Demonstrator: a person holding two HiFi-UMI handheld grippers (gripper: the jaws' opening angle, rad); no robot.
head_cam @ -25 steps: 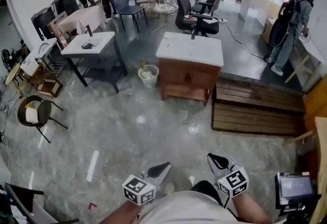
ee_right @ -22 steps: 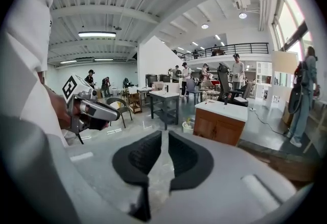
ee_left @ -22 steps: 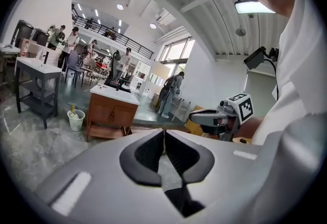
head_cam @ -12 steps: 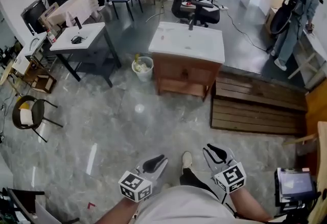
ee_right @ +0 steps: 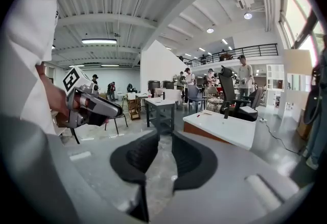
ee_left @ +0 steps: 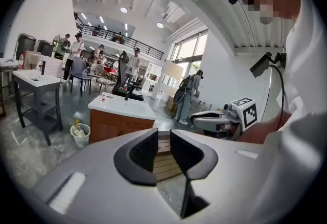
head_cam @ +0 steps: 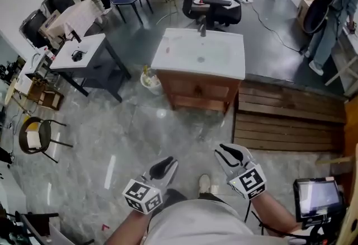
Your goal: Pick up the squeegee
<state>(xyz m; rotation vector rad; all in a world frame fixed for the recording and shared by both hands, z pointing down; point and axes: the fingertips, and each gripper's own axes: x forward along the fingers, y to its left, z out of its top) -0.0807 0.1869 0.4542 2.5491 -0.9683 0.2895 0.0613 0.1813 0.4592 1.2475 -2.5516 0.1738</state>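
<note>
Fingers of your left gripper (head_cam: 165, 165) have just been opening and stand slightly apart, with only wooden slats (head_cam: 282, 123) and floor showing in the gap. Your right gripper (head_cam: 231, 152) has its fingers slightly spread too, nothing but floor between them. Ahead, a white bin (ee_left: 79, 135) beside the wooden cabinet (ee_left: 117, 127) holds what look like bottles and rubbish. On the cabinet's white worktop (ee_left: 127, 109) lies 1 small red thing (ee_left: 103, 98); you cannot tell whether it is the squeegee.

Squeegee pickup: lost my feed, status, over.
Left gripper jaws just opening, nothing between. Right gripper jaws apart, empty. Squeegee not made out. Grey stone floor ahead, white-topped wooden cabinet beyond.
</note>
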